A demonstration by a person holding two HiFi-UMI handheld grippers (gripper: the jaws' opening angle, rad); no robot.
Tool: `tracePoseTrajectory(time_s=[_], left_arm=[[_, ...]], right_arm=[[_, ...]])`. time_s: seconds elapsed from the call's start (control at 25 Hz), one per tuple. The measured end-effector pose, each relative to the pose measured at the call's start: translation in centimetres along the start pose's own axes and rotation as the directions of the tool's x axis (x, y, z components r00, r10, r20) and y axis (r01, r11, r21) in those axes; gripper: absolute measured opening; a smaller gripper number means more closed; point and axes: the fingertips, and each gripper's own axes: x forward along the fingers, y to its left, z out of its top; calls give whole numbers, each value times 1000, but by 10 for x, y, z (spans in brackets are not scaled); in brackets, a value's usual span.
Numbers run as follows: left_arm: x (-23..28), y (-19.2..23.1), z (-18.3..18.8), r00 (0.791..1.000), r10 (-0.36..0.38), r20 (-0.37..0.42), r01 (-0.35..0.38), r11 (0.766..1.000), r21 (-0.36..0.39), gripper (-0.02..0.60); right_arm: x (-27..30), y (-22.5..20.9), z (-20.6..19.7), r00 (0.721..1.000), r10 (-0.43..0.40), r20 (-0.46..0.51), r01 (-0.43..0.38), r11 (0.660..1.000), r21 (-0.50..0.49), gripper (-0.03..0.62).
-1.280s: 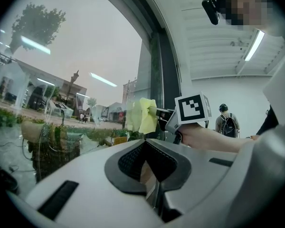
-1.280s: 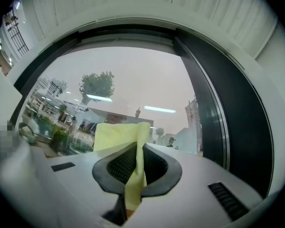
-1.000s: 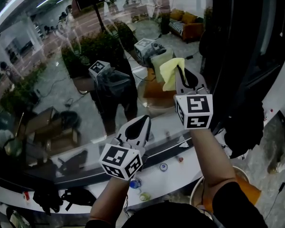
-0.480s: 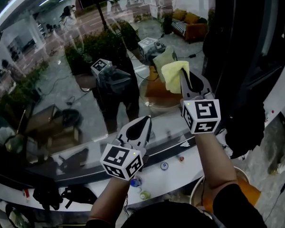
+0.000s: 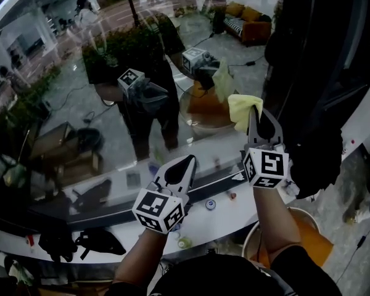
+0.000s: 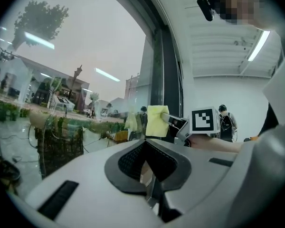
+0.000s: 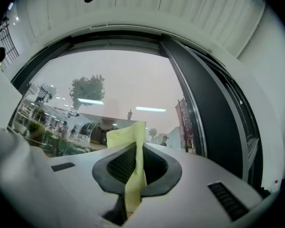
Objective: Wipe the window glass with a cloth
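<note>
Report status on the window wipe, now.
Left gripper shut, empty. Right gripper shut on yellow cloth, held up at window glass; contact unclear. Nothing blocking.

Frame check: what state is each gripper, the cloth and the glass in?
right gripper: shut on the yellow cloth.
yellow cloth: pinched, its top sticking out past the gripper tips.
left gripper: shut, empty.
window glass: strongly reflective; contact with the cloth cannot be told.

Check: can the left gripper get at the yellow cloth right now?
Probably yes. Nothing stands between the left gripper and the yellow cloth, whose top sticks out free beyond the clamped jaws of the right gripper. The left jaws are shut, though, so they would have to open first.
</note>
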Motion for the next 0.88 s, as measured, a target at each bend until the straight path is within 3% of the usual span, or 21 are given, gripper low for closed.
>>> tracePoseTrajectory(time_s=[0.16, 0.48, 0.88], left_arm=[[-7, 4, -22, 1000, 22, -23, -22, 999, -36, 5], [-40, 31, -58, 993, 109, -54, -111, 993, -42, 5], [-90, 63, -68, 978, 200, -63, -204, 977, -69, 5]], right_arm=[[-3, 9, -28, 999, -17, -35, 17, 1000, -7, 40], [10, 50, -79, 990, 46, -136, -45, 999, 9, 40], [20, 127, -93, 978, 138, -156, -127, 989, 78, 39]])
